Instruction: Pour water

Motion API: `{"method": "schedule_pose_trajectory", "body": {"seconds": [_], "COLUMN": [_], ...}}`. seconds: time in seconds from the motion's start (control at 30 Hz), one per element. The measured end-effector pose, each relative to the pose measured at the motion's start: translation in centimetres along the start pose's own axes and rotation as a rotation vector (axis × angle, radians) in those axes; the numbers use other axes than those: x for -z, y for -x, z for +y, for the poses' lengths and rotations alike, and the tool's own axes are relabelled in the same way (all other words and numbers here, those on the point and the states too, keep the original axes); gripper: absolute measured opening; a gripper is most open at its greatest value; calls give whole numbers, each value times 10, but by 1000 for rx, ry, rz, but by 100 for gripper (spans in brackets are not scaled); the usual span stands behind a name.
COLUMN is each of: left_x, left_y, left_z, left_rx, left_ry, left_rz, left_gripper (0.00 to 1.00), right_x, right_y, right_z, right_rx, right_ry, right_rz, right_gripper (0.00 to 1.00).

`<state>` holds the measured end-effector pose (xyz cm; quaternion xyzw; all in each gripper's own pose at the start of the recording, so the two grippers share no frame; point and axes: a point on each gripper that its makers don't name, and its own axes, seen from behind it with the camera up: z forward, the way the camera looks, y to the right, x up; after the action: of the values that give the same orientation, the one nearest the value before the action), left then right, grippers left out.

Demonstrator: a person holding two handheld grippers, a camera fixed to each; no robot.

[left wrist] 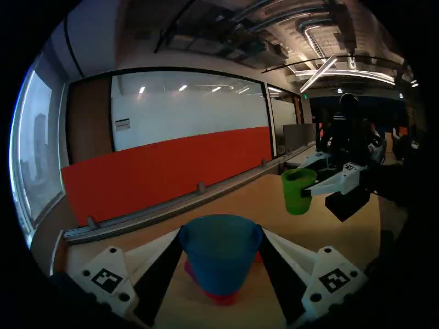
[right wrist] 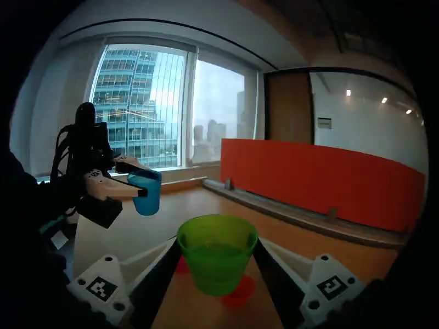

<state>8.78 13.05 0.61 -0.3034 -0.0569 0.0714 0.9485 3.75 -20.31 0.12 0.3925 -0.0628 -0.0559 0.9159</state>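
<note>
Two cups, thin plastic, one per gripper.

Item 1: blue cup (left wrist: 220,257), clamped between both fingers of the left gripper (left wrist: 220,241), held upright above the wooden table (left wrist: 258,200).

Item 2: green cup (right wrist: 217,263), pinched the same way by the right gripper (right wrist: 217,249), upright, well apart from the blue. It possibly holds water, though the translucent wall makes the level hard to read.

Handling: probably light and slick, with walls likely to flex under squeeze. Take hold mid-wall, below the rim, with moderate pressure; tilt slowly.
</note>
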Motion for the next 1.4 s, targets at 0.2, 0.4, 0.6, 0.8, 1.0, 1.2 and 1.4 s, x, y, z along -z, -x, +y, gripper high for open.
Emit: {"method": "schedule_pose_trajectory", "body": {"seconds": [0.2,0.4,0.6,0.8,1.0,1.2,1.4], "left_x": [0,0,-2,-1,-1,0,0], "left_y": [21,40,63,85,106,125,145], "left_z": [6,11,17,26,32,37,39], "left_rx": [-10,-22,-31,-42,-54,-62,-64], "left_ry": [21,39,60,86,108,133,150], "left_rz": [-55,-106,-167,-220,-276,-328,-373], "left_gripper": [89,89,89,90,90,90,90], "right_x": [2,4,4,2,0,-2,-5], "right_y": [12,26,41,56,71,86,101], "right_z": [-1,-1,-1,-2,-2,0,1], "right_rx": [9,12,21,22,17,13,7], "right_ry": [-10,-24,-33,-43,-50,-56,-59], "right_rz": [-40,-84,-127,-167,-206,-242,-272], "right_gripper": [91,91,91,91,91,91,91]}}
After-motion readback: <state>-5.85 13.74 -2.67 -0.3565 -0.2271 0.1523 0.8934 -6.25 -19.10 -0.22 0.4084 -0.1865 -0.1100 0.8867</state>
